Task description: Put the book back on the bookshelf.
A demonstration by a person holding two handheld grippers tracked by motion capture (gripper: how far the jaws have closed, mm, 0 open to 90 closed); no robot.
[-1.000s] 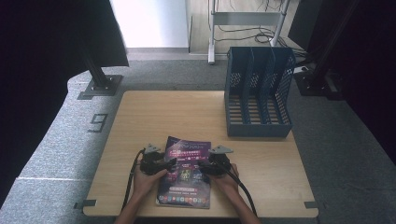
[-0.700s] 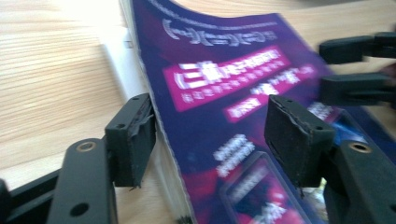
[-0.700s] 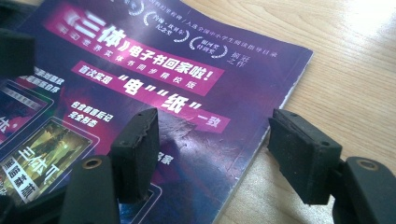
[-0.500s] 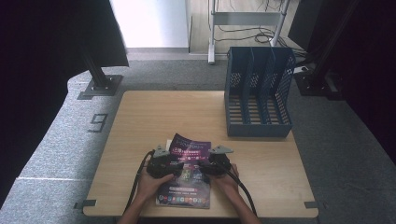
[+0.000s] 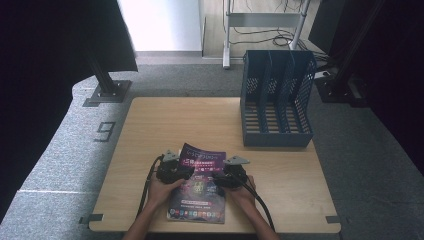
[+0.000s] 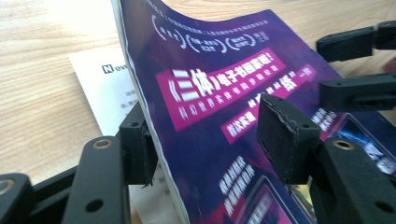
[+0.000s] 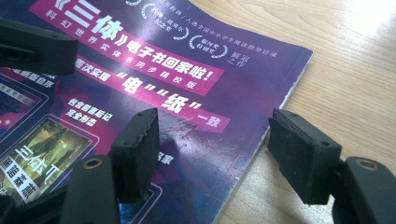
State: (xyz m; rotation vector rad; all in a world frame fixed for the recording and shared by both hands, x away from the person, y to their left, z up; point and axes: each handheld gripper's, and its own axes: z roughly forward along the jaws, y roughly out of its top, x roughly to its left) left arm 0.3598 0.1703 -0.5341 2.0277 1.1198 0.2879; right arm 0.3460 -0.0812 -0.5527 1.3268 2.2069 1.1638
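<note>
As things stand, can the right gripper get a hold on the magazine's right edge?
Probably yes. The right gripper has its jaws open astride the edge of the purple magazine, one pad over the cover, the other over bare table. Nothing lies between; the left gripper works the opposite edge.

Light wood table (image 5: 200, 120) on grey speckled carpet (image 5: 65, 165), black "9" marked on the floor (image 5: 105, 131) at left. Dark curtains (image 5: 45, 45) both sides on a black floor stand (image 5: 106, 90); bright white panel (image 5: 160, 22) and metal rack legs with cables (image 5: 265, 20) at the back.
</note>
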